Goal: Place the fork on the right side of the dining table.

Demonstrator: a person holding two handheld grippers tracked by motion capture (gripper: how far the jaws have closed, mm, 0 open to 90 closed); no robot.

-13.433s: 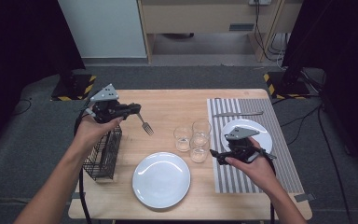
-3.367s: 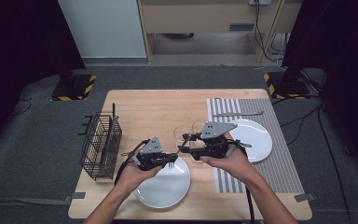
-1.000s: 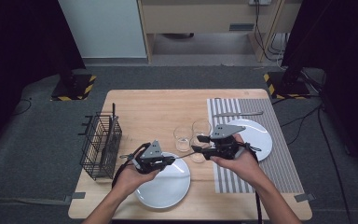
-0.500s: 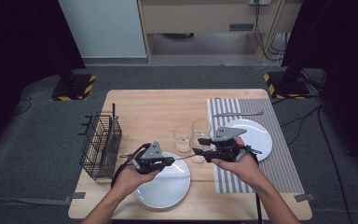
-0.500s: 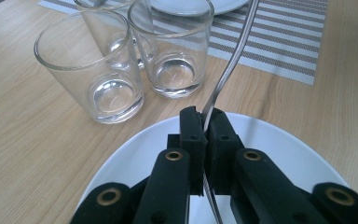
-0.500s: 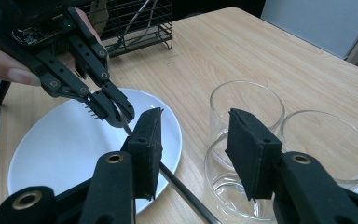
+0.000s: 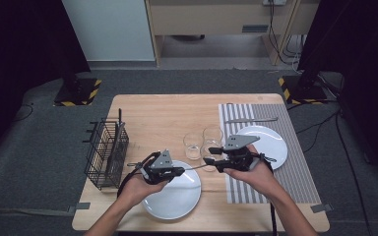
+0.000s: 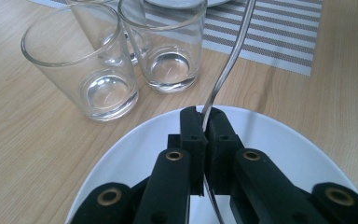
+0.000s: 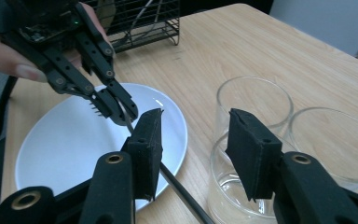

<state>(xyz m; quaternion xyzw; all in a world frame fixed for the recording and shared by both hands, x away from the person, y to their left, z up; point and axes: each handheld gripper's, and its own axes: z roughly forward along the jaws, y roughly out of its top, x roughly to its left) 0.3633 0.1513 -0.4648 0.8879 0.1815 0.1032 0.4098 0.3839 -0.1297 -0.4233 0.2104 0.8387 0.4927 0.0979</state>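
Bright even table light, dark surroundings, soft shadows, slightly blurred close-ups

We lose the fork's [image 8: 228,60] tines behind our left gripper's [image 8: 204,122] jaws; its handle runs off the frame's top.

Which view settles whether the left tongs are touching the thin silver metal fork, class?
Touching: the left gripper view shows the left tongs shut on the thin silver metal fork.

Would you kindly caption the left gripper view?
Left hand-held gripper shut on a fork above a white plate, near glasses.
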